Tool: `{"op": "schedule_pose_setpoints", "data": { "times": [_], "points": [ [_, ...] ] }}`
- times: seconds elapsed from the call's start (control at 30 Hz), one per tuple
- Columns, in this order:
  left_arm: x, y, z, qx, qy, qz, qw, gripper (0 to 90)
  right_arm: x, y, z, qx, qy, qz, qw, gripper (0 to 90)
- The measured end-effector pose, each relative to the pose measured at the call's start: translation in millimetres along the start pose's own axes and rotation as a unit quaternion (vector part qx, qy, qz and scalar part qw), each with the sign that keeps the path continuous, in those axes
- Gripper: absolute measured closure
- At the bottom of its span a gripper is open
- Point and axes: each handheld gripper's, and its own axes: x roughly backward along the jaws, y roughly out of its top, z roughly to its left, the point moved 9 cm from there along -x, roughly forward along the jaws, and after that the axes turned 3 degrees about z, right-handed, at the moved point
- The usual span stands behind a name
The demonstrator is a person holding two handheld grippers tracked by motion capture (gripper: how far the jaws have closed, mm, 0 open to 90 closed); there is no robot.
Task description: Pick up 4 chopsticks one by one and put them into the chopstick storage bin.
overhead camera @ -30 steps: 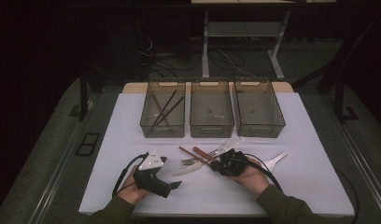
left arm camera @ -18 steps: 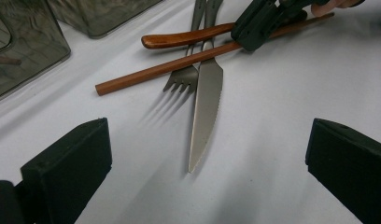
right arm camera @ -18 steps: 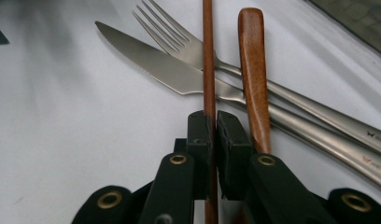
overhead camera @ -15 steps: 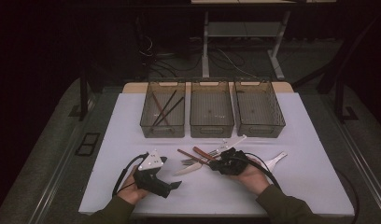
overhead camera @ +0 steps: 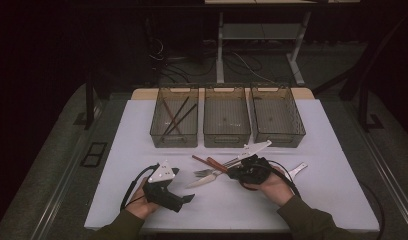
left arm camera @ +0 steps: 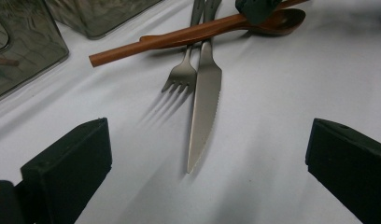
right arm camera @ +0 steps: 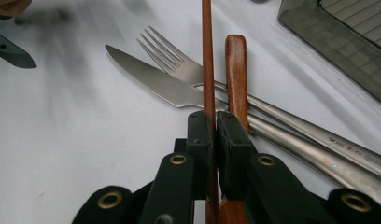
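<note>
your right gripper (right arm camera: pixel 213 122) pinches a thin, stiff, light wooden chopstick (right arm camera: pixel 207 56) near its middle, beside the spoon handle (right arm camera: pixel 236 70); grip firmly.

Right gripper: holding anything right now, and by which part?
Yes. The right gripper is shut on a thin brown chopstick, pinched partway along its shaft, with the rest running forward over the knife and fork. The left gripper is open, holding nothing.

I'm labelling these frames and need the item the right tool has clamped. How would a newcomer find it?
On the white table, in front of the three bins, cutlery lies in a small pile. The right tool is shut on a thin brown chopstick there. It is slimmer than the wooden spoon beside it, and the knife and fork are metal.
</note>
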Motion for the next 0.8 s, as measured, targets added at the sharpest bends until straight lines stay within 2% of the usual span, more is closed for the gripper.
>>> {"op": "schedule_pose_setpoints", "data": {
  "times": [0.8],
  "points": [
    [-1.2,-0.3,-0.8,-0.005,-0.001,0.002,1.0000,0.0,27.4,21.7,-11.4,-0.004,0.000,-0.042,0.9991,84.2]
  ]
}}
